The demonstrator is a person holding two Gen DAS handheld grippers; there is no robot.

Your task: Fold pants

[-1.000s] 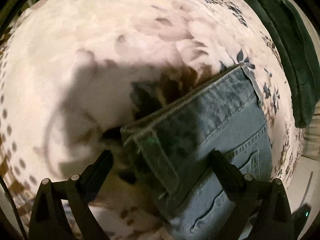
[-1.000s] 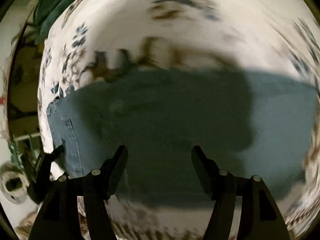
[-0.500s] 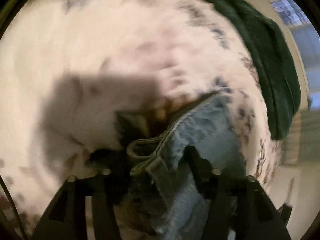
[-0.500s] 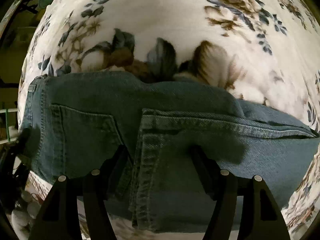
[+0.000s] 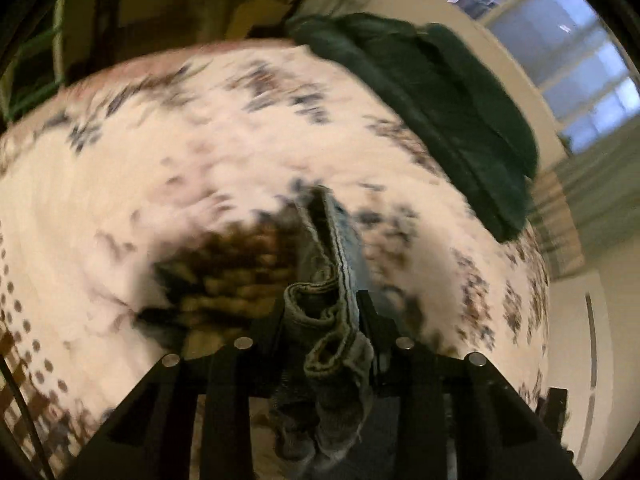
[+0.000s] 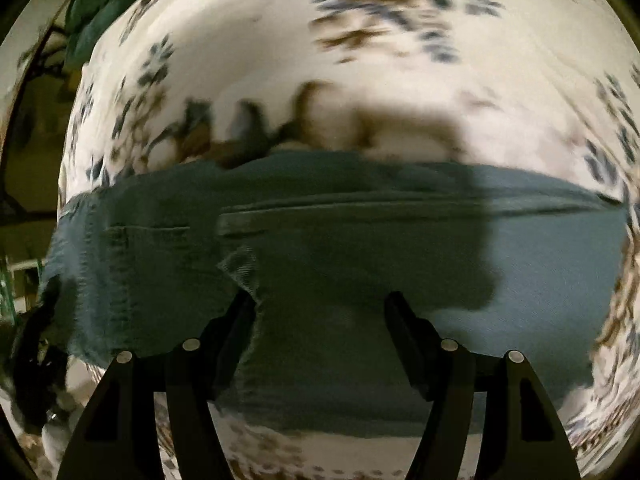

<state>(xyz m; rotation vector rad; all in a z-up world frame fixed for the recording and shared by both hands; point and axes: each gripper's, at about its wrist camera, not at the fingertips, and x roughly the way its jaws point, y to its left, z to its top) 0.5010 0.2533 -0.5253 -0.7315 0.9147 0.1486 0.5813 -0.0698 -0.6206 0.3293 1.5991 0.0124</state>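
Left gripper (image 5: 320,320) fingers closing on the bunched waistband of the jeans (image 6: 360,260) on the floral bedspread (image 5: 160,160); right gripper (image 6: 320,320) fingers spread, hovering; the thick bunch could slip out.

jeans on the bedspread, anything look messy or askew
Yes: the jeans are bunched into wavy folds between the closing left gripper fingers, and a hem corner lies rumpled instead of flat.
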